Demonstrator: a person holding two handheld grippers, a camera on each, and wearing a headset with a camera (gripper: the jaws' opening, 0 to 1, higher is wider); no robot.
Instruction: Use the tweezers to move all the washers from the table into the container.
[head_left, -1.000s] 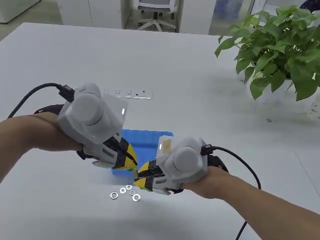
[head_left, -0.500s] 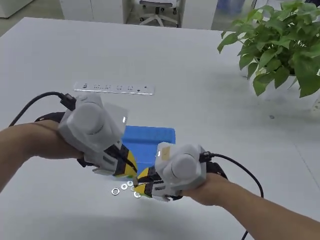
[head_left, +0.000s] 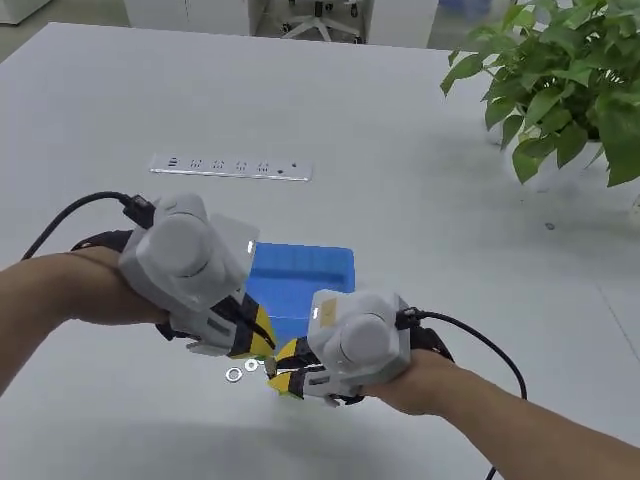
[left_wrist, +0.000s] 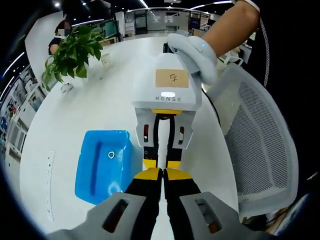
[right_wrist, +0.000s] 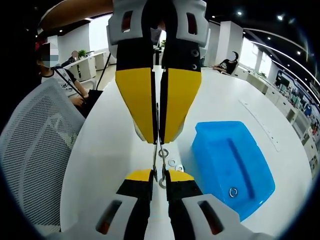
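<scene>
Where the two pairs of fingers meet tip to tip, just off the container's (head_left: 310, 262) near edge, the tweezers (right_wrist: 156, 145) run as a thin metal strip from one pair to the other. The right gripper (right_wrist: 160, 176) has its yellow-tipped fingers (right_wrist: 140, 176) drawn in to a narrow slit, with the tweezers pinched in it. Facing it, the left gripper (left_wrist: 163, 176) has its fingers (right_wrist: 137, 100) pressed just as close, and the same strip sits in their gap.

A small cluster of loose washers (head_left: 234, 375) lies on the white surface (head_left: 420, 200) beside the container's near edge, directly under the meeting fingertips and touching neither pair. In the right gripper view another ring (right_wrist: 162, 183) sits at the tweezers close to the right fingers. Whether it is gripped or merely lying there cannot be told.

The container is a shallow blue tray, open at the top, resting flat just beyond the fingers. One washer (left_wrist: 111, 155) lies inside it on the floor of the tray.

Beyond the container's far side a white power strip (head_left: 230, 168) lies flat on the surface, well apart from it. Farther off, past the container's right corner, stands a leafy green plant (head_left: 560, 80).
</scene>
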